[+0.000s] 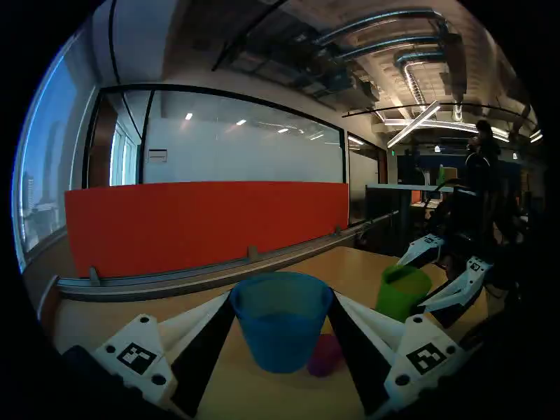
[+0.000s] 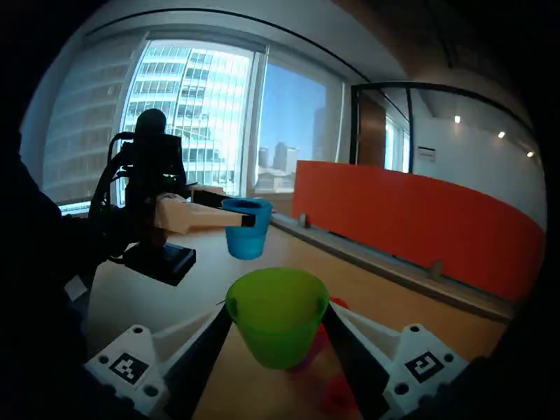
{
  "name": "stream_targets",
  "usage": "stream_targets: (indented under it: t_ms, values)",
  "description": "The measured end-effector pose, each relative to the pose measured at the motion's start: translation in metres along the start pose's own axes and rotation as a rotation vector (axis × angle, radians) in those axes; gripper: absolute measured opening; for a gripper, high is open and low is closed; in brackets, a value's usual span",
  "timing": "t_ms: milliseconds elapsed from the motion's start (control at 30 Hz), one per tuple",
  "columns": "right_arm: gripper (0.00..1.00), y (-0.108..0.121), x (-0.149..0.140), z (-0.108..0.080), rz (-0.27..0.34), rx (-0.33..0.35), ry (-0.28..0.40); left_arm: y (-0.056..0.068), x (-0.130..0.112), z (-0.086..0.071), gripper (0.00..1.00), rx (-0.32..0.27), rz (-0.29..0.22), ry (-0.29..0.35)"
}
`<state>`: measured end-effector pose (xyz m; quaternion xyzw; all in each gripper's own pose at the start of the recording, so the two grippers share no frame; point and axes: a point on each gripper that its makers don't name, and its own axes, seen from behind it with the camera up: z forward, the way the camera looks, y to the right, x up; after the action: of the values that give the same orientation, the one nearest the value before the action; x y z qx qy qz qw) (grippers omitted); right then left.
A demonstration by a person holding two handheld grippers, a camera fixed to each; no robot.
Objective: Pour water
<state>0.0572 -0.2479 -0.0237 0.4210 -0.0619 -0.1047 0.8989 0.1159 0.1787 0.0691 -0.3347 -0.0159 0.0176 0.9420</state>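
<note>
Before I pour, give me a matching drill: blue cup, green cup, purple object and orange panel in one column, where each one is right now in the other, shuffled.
Things
1. blue cup
2. green cup
3. purple object
4. orange panel

Places
A. upright beyond the far edge of the desk
B. between the fingers of the right gripper
C. on the desk, just behind the blue cup
D. between the fingers of the left gripper

Pairs: 1-D, 2-B, 3-C, 4-A
</note>
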Motion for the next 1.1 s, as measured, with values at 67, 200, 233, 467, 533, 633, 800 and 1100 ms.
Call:
stream_targets:
  t_ms: [67,200,233,467,533,633,800,1100]
  values:
    - [0.92,0.000,0.003,0.000,-0.004,-0.003,0.010,0.001,0.001,0.000,0.89,-0.003,0.001,0.002]
    - [0.92,0.002,0.008,0.001,-0.004,-0.009,0.029,0.003,0.004,0.000,0.88,-0.006,0.002,0.011]
    - [0.92,0.002,0.009,0.001,-0.003,-0.009,0.033,0.003,0.005,0.000,0.89,-0.007,0.003,0.013]
    - [0.92,0.006,0.017,0.001,0.010,-0.014,0.063,0.006,0.010,0.000,0.88,-0.012,0.007,0.028]
    - [0.92,0.007,0.018,0.001,0.015,-0.012,0.068,0.006,0.011,0.000,0.88,-0.013,0.008,0.030]
    - [0.92,0.007,0.021,0.002,0.028,-0.009,0.077,0.007,0.013,0.000,0.89,-0.016,0.011,0.035]
    - [0.91,0.007,0.026,0.002,0.058,0.003,0.092,0.009,0.015,0.001,0.88,-0.023,0.020,0.042]
    - [0.91,0.009,0.029,0.004,0.083,0.019,0.102,0.010,0.021,0.000,0.89,-0.027,0.050,0.055]
